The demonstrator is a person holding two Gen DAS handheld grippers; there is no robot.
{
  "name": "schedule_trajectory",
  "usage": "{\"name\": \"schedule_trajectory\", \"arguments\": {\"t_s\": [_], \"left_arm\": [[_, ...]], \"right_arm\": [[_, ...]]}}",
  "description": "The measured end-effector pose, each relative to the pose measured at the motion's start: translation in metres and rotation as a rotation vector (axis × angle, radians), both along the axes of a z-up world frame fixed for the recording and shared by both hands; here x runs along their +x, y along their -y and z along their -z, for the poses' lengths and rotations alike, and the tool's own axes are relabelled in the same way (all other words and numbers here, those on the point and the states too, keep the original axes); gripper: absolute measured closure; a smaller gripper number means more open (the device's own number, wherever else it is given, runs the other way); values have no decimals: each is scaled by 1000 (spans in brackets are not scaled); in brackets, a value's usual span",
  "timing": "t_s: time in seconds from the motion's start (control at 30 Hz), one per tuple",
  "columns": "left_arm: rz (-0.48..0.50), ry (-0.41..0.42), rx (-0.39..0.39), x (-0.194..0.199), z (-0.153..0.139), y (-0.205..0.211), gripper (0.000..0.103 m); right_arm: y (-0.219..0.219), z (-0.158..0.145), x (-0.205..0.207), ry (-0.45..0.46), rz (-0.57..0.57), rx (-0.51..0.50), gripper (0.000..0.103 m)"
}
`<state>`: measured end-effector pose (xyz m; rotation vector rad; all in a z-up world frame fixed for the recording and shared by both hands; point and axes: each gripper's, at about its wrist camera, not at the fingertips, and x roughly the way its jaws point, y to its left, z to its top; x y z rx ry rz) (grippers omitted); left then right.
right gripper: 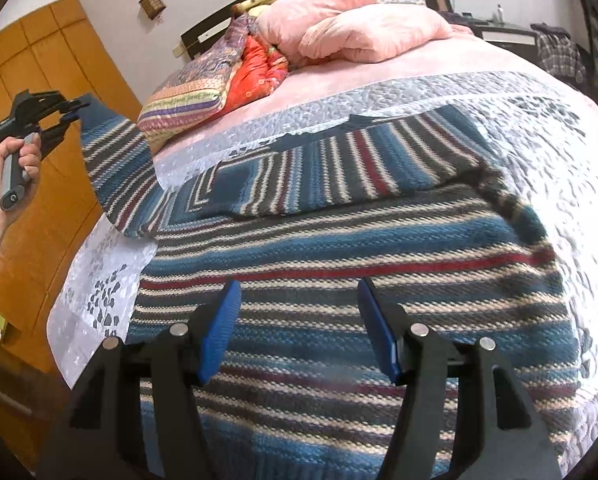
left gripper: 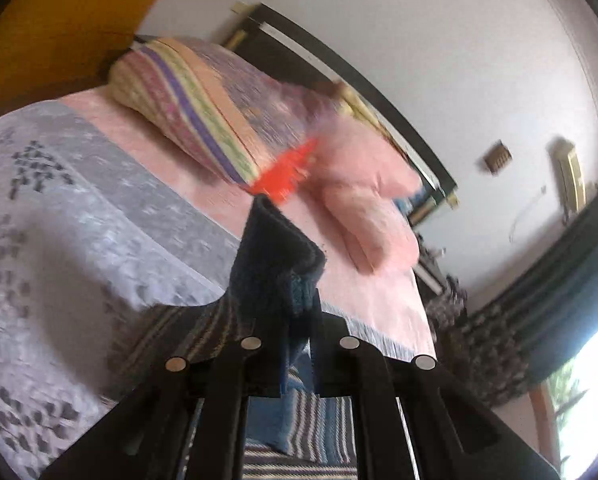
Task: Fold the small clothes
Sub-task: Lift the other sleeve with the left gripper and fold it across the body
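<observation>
While lifted off the bed (right gripper: 379, 92) by one sleeve (right gripper: 111, 168), lies mostly flat on the grey quilt (right gripper: 539, 128): striped sweater (right gripper: 339, 272). Left tongs (left gripper: 295, 320), held in a hand (right gripper: 3, 184), closed on the dark cuff (left gripper: 277, 248). Right tongs (right gripper: 299, 332) wide apart above the sweater body, holding nothing. Behind, pink pillows (right gripper: 363, 28).

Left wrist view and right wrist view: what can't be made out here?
- Left wrist view: the left gripper is shut on the sweater sleeve, whose fabric hides the fingertips and pads.
- Left wrist view: motion blur smears the pillows, so the print is unreadable.
- Right wrist view: the sweater hem runs off the bottom edge behind the open right gripper.
- Right wrist view: the items on the side table are too small to identify.
</observation>
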<state>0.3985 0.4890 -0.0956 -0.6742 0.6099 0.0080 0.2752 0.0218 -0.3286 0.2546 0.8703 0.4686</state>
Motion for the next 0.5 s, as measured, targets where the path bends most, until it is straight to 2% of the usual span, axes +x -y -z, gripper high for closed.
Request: {"name": "schedule_trajectory", "arguments": {"t_s": [0.13,0.3,0.5], "left_arm": [[75,-43,30,19,22,53,96],[155,-112,63,43,66,116,96],[223,-217,81,59,139,175,96]], "right_arm": [[13,8,0,-14,23,21,43],[23,19,3,-45,40,63,42],[32,30,7,-79,55,87,42]]}}
